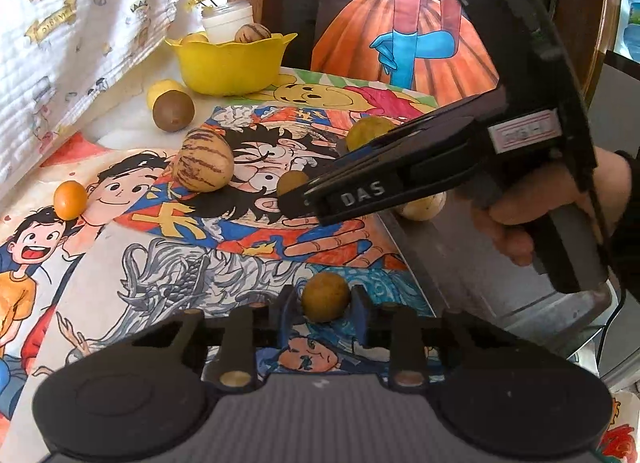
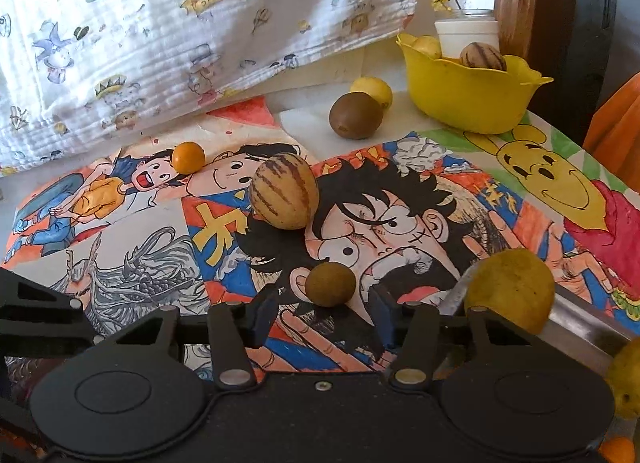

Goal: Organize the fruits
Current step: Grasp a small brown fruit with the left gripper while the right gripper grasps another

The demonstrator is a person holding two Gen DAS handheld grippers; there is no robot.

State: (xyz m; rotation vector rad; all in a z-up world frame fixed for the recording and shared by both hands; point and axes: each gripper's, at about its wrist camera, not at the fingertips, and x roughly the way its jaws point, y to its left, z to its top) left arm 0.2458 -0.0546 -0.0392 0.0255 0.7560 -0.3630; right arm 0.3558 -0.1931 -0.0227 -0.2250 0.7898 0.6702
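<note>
My left gripper [image 1: 325,303] is shut on a small brownish-yellow round fruit [image 1: 325,297], its blue pads against both sides. My right gripper [image 2: 322,305] is open, its pads either side of a small brown round fruit [image 2: 330,284] on the cartoon mat; it also shows in the left wrist view [image 1: 296,195] beside that fruit [image 1: 291,182]. A striped melon-like fruit [image 1: 203,163] [image 2: 285,192] lies mid-mat. A yellow bowl [image 1: 230,63] [image 2: 468,99] at the back holds a striped fruit [image 2: 483,56] and a yellow one.
A brown fruit [image 2: 355,115] and a yellow fruit [image 2: 374,89] lie beside the bowl. A small orange fruit [image 2: 188,157] lies left. A yellow fruit [image 2: 510,289] sits near my right gripper. A white jar [image 2: 466,36] stands behind the bowl; patterned cloth [image 2: 180,31] hangs at the back.
</note>
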